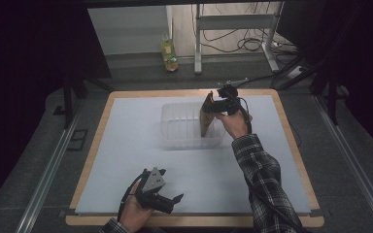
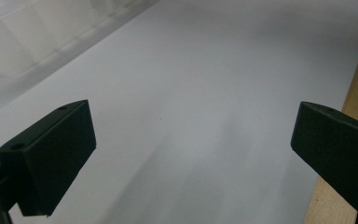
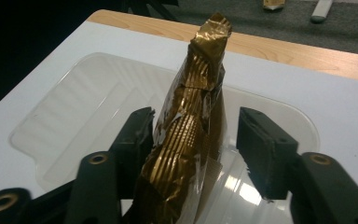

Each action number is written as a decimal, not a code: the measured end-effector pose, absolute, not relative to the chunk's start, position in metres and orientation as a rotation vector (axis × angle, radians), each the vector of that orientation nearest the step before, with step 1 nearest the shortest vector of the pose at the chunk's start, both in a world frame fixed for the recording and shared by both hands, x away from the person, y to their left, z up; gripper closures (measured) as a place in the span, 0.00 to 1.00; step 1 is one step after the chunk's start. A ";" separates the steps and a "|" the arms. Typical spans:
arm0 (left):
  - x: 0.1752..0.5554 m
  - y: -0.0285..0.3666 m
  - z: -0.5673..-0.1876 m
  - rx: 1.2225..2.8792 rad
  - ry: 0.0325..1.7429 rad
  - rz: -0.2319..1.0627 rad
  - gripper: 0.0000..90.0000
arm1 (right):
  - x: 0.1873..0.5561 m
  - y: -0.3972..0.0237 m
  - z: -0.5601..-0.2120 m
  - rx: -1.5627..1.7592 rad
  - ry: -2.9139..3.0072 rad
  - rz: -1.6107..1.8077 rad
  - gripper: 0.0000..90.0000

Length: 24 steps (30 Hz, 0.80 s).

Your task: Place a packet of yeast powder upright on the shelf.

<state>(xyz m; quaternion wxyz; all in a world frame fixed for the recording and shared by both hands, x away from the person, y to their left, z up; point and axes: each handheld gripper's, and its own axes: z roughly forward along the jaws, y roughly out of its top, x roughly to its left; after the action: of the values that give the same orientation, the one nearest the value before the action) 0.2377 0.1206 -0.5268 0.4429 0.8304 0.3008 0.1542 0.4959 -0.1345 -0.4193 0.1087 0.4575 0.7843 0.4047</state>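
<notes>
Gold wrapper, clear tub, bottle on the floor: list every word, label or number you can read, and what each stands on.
No text can be read.
Gold wrapper: ribbed foil, no print visible.
Clear tub: plain, no label.
Bottle on the floor behind the table: its label is too small and blurred to read.
Right gripper and left gripper: no markings show.

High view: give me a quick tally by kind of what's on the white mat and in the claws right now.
Clear plastic bins: 1
Gold foil packets: 1, standing in the bin between the jaws of the right claw, gap showing on one side
Claws: 2, the left claw open over bare white mat
Total: 4
</notes>
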 end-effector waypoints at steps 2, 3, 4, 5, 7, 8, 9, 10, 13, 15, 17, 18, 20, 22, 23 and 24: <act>0.238 0.120 -0.527 2.062 0.745 0.383 0.00 | 0.495 -0.133 -0.419 1.329 2.320 1.195 0.44; 0.238 0.120 -0.527 2.062 0.745 0.383 0.00 | 0.495 -0.133 -0.418 1.315 2.334 1.189 0.42; 0.238 0.120 -0.527 2.063 0.744 0.383 0.00 | 0.494 -0.132 -0.418 1.298 2.337 1.189 0.40; 0.238 0.121 -0.527 2.066 0.742 0.385 0.00 | 0.494 -0.131 -0.418 1.276 2.343 1.185 0.38; 0.238 0.120 -0.527 2.066 0.742 0.387 0.00 | 0.493 -0.130 -0.417 1.248 2.363 1.172 0.35; 0.238 0.120 -0.527 2.065 0.742 0.387 0.00 | 0.492 -0.129 -0.417 1.237 2.366 1.170 0.34; 0.238 0.120 -0.527 2.065 0.742 0.387 0.00 | 0.492 -0.129 -0.417 1.237 2.366 1.170 0.34; 0.238 0.120 -0.527 2.067 0.741 0.388 0.00 | 0.491 -0.128 -0.416 1.220 2.369 1.168 0.30; 0.238 0.121 -0.528 2.066 0.741 0.390 0.00 | 0.489 -0.128 -0.415 1.205 2.377 1.173 0.28; 0.238 0.121 -0.528 2.068 0.743 0.397 0.00 | 0.487 -0.128 -0.413 1.186 2.384 1.205 0.24; 0.238 0.120 -0.528 2.071 0.743 0.401 0.00 | 0.485 -0.128 -0.412 1.172 2.393 1.227 0.23; 0.238 0.120 -0.528 2.072 0.744 0.402 0.00 | 0.484 -0.127 -0.411 1.162 2.397 1.231 0.22; 0.238 0.119 -0.529 2.075 0.742 0.406 0.00 | 0.481 -0.126 -0.411 1.142 2.405 1.218 0.20; 0.238 0.119 -0.529 2.078 0.742 0.409 0.00 | 0.478 -0.125 -0.410 1.119 2.396 1.207 0.19; 0.238 0.119 -0.529 2.080 0.743 0.410 0.00 | 0.477 -0.125 -0.410 1.106 2.396 1.203 0.18; 0.238 0.119 -0.529 2.084 0.743 0.415 0.00 | 0.476 -0.124 -0.409 1.097 2.399 1.204 0.17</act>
<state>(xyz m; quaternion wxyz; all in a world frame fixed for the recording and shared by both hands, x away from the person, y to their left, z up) 0.2378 0.1187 -0.5288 0.4307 0.8355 0.2980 0.1663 0.4759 -0.1244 -0.4092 0.1206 0.3757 0.8213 0.4121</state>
